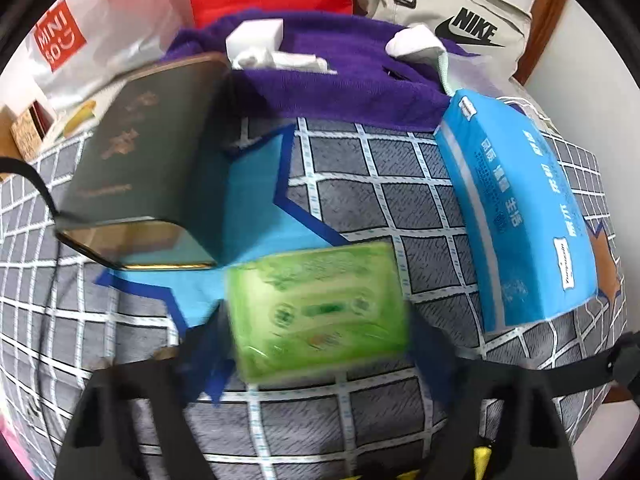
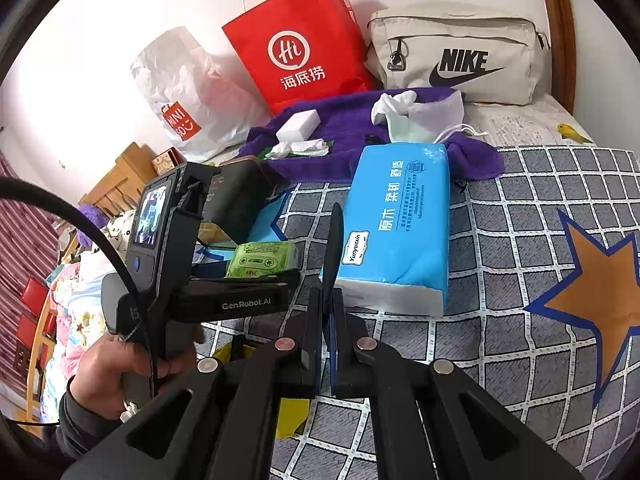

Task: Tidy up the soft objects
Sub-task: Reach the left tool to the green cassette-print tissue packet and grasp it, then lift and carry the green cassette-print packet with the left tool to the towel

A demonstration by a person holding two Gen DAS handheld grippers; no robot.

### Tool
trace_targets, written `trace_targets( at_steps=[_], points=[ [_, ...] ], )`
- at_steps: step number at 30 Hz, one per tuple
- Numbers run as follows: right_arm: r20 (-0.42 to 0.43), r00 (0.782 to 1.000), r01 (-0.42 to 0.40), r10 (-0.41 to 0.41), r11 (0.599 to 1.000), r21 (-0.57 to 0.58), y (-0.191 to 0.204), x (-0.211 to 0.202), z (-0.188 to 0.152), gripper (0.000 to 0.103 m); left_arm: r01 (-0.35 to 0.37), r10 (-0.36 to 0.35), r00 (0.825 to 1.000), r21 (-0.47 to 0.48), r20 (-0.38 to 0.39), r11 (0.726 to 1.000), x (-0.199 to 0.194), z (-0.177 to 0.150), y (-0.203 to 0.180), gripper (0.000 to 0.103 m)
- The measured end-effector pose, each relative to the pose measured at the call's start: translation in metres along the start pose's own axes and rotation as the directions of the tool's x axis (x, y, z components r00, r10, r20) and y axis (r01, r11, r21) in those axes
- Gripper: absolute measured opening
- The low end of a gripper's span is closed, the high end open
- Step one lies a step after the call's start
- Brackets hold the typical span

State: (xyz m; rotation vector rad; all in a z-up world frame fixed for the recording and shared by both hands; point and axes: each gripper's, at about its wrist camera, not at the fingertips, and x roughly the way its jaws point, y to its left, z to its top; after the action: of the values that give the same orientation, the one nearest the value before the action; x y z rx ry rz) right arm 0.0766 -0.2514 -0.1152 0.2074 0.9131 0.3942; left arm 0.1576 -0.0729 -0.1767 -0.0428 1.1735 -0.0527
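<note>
Bed [image 2: 520, 208], grey checked cover with stars. Lying on it: green pack [image 1: 320, 304] just ahead of the left jaws, between them; dark box [image 1: 148, 168] beyond, to their left; blue tissue pack [image 2: 396, 232] just ahead of the shut right jaws; purple towel [image 2: 344, 136] farther off; bags [image 2: 300, 44] at the wall.

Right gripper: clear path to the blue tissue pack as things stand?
Probably yes. The blue plastic tissue pack lies flat on the checked bedspread just ahead of the right gripper, nothing between them. Its jaws are shut, so they must open first.
</note>
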Motion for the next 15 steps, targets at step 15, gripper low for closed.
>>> trace_targets(
  at_steps=[15],
  points=[
    [0.048, 0.999, 0.013, -0.012, 0.999, -0.035, 0.013, -0.019, 0.019, 0.003, 0.224, -0.223, 0.972, 0.002, 0.079, 0.975, -0.076, -0.003, 0.034, 0.074]
  ],
)
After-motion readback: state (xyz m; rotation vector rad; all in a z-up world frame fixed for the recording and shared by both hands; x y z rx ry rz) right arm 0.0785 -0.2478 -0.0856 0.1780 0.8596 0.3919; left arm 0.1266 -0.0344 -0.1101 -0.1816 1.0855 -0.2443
